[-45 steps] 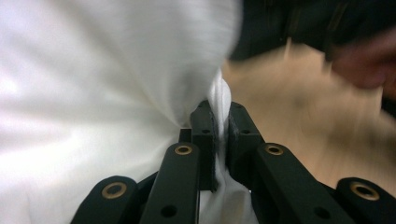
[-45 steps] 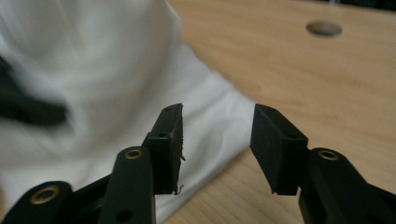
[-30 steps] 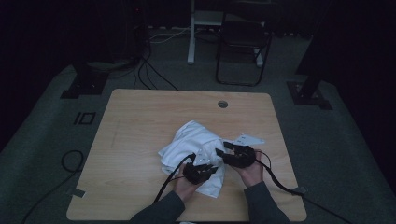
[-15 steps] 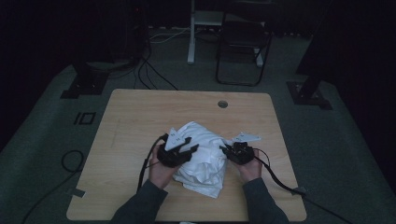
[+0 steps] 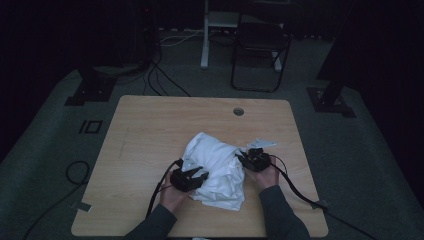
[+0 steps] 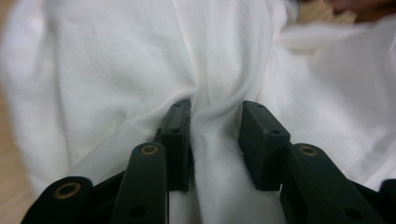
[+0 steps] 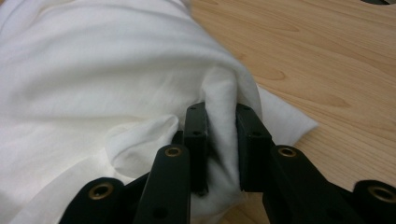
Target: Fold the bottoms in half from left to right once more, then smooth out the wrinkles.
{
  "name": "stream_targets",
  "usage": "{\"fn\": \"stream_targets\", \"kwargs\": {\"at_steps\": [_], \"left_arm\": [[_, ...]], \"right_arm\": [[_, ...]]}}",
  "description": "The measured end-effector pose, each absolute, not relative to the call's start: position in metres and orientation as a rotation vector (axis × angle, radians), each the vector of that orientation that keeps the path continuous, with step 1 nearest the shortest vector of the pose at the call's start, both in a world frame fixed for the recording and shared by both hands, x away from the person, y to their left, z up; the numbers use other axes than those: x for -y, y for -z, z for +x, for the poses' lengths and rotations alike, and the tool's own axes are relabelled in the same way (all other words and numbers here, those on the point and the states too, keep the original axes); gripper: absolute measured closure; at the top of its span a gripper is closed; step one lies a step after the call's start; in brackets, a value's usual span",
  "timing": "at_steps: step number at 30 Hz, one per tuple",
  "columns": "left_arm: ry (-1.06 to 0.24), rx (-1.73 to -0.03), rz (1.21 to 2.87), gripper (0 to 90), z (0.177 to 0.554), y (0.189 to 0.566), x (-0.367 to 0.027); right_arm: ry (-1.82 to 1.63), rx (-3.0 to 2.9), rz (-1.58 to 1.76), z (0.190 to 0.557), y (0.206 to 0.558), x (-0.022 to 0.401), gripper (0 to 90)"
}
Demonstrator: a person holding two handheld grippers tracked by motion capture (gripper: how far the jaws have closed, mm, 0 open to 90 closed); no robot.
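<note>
- Left hand-held gripper (image 5: 196,176), near edge of the light wooden tabletop (image 5: 150,130): a fold of the crumpled white soft cloth (image 5: 217,165) sits between its jaws, w/ gaps both sides. Jaws have just been closing a bit, but the pads (image 6: 180,122) don't press yet, so it's let go for now.
- Right hand-held gripper (image 5: 243,159), a bit farther, at the cloth's right side: jaws just opened a little, yet still clamped on a thick pinch of cloth (image 7: 224,116).
- Cloth lies bunched in the middle-front of the tabletop, between both grippers.
- Step, I think: grab two spots & pull the cloth flat.
- To do it well: squeeze the left jaws fully on the fold first, take one layer not a lump, then lift & spread slowly.
</note>
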State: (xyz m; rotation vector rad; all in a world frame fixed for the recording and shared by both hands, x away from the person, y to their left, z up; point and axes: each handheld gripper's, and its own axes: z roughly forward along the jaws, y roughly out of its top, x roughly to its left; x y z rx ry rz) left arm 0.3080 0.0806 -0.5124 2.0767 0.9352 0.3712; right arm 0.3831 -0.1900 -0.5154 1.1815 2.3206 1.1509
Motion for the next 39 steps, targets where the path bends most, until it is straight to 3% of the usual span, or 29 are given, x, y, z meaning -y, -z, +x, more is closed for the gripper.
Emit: {"fn": "stream_targets", "kwargs": {"at_steps": [12, 18, 26, 33, 36, 39], "left_arm": [[-0.51, -1.036, 2.019, 68.0, 0.294, 0.518, -0.061], [-0.49, -1.038, 2.007, 67.9, 0.296, 0.518, -0.062], [-0.502, -1.04, 2.012, 67.7, 0.299, 0.518, -0.059], [-0.509, -1.044, 2.017, 67.8, 0.302, 0.518, -0.056], [-0.509, -1.043, 2.018, 67.8, 0.302, 0.518, -0.056], [-0.513, -1.042, 2.016, 67.8, 0.302, 0.518, -0.056]], "right_arm": [[-1.104, -2.32, 1.176, 0.396, 0.514, 0.188, 70.4], [-1.095, -2.311, 1.176, 0.397, 0.513, 0.187, 68.5], [-1.13, -2.281, 1.174, 0.388, 0.501, 0.192, 58.6], [-1.141, -2.28, 1.165, 0.384, 0.499, 0.193, 57.2], [-1.141, -2.293, 1.169, 0.384, 0.501, 0.194, 60.1], [-1.117, -2.341, 1.141, 0.382, 0.503, 0.196, 76.7]]}}
